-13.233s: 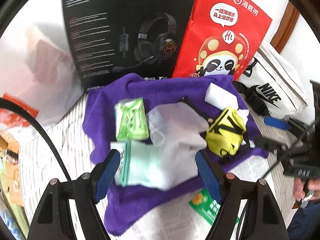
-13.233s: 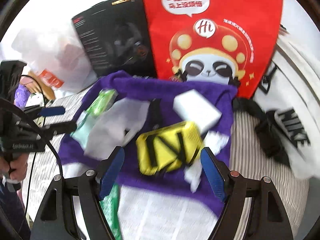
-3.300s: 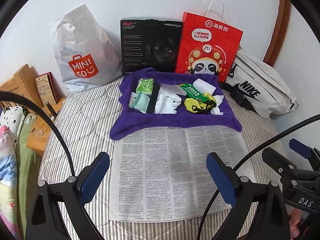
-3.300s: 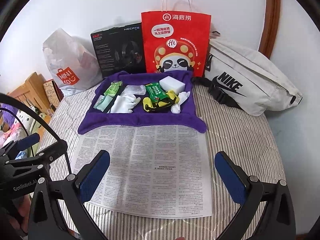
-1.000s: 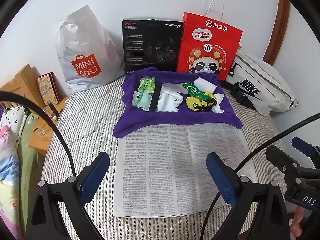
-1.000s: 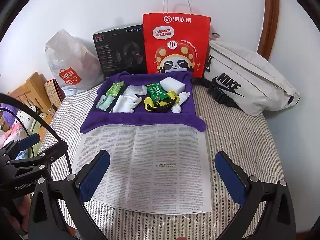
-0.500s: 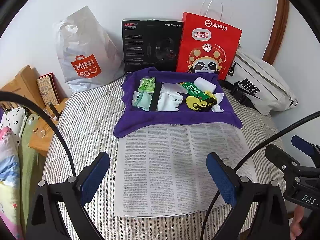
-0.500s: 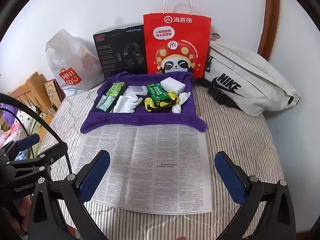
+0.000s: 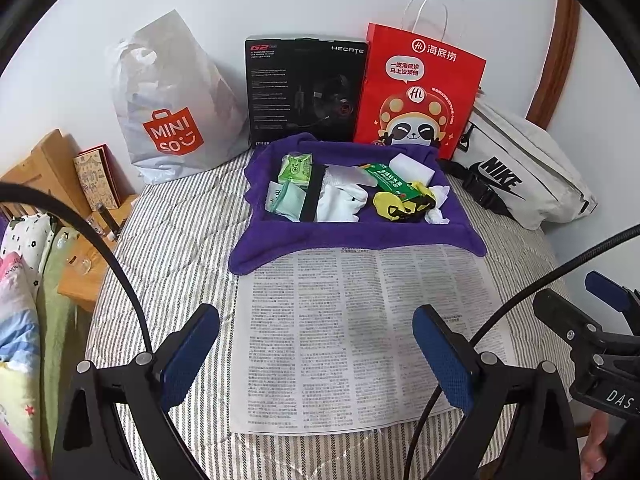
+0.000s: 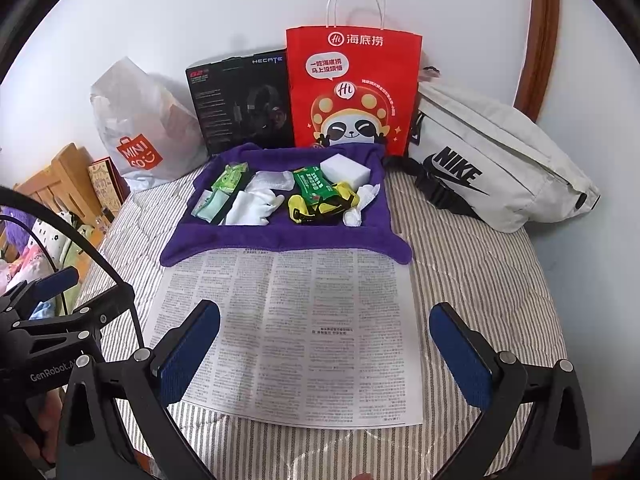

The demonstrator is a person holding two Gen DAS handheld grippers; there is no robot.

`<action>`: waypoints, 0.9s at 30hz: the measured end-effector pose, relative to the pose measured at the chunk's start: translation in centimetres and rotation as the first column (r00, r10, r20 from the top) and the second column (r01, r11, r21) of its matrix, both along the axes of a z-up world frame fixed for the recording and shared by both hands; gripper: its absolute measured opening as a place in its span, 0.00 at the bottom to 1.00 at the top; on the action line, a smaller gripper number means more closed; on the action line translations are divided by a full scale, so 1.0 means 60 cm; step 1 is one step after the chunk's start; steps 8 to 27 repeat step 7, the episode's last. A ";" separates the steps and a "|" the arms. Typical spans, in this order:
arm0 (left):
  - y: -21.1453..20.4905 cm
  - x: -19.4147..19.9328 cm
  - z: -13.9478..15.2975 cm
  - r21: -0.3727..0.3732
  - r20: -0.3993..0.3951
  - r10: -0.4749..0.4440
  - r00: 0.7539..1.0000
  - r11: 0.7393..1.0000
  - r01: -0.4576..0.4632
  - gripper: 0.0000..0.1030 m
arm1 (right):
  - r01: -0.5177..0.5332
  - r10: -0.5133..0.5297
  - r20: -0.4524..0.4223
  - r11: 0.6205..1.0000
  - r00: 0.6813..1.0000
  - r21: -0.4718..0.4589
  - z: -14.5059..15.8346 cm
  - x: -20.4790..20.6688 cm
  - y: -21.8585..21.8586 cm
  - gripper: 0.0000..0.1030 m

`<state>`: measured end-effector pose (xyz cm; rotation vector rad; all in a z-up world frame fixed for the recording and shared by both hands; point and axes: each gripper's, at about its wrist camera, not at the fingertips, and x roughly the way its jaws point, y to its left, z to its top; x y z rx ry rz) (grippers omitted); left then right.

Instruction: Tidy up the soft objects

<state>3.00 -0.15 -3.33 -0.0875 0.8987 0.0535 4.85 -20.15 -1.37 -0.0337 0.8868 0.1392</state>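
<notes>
Left wrist view: both tools, left tool [image 9: 316, 344] and right tool [image 10: 324, 344], gape wide, empty, above newspaper [image 9: 360, 336]. Soft objects sit on purple towel [image 9: 360, 236]; white glove [image 9: 340, 204] looks light, floppy — pinch mid-fabric.

From my right wrist camera, my right gripper [image 10: 324, 350] hangs spread wide, empty, above a printed newspaper sheet [image 10: 296, 332] on the striped bedcover [image 10: 472, 280]. Beyond, a purple towel [image 10: 280, 238] carries white gloves [image 10: 252, 206] and a yellow pouch [image 10: 320, 204].
</notes>
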 end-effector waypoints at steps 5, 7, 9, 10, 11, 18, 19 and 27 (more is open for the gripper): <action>0.001 0.001 -0.001 0.004 0.000 0.000 1.000 1.000 0.000 0.96 | -0.002 0.002 -0.003 1.000 1.000 0.003 -0.001 0.002 -0.001 1.00; 0.002 0.004 -0.002 0.014 0.007 -0.002 1.000 1.000 0.002 0.98 | -0.009 0.009 -0.007 1.000 1.000 0.015 -0.001 0.003 -0.001 1.00; 0.002 0.004 -0.002 0.014 0.007 -0.002 1.000 1.000 0.002 0.98 | -0.009 0.009 -0.007 1.000 1.000 0.015 -0.001 0.003 -0.001 1.00; 0.002 0.004 -0.002 0.014 0.007 -0.002 1.000 1.000 0.002 0.98 | -0.009 0.009 -0.007 1.000 1.000 0.015 -0.001 0.003 -0.001 1.00; 0.002 0.004 -0.002 0.014 0.007 -0.002 1.000 1.000 0.002 0.98 | -0.009 0.009 -0.007 1.000 1.000 0.015 -0.001 0.003 -0.001 1.00; 0.002 0.004 -0.002 0.014 0.007 -0.002 1.000 1.000 0.002 0.98 | -0.009 0.009 -0.007 1.000 1.000 0.015 -0.001 0.003 -0.001 1.00; 0.002 0.004 -0.002 0.014 0.007 -0.002 1.000 1.000 0.002 0.98 | -0.009 0.009 -0.007 1.000 1.000 0.015 -0.001 0.003 -0.001 1.00; 0.002 0.004 -0.002 0.014 0.007 -0.002 1.000 1.000 0.002 0.98 | -0.009 0.009 -0.007 1.000 1.000 0.015 -0.001 0.003 -0.001 1.00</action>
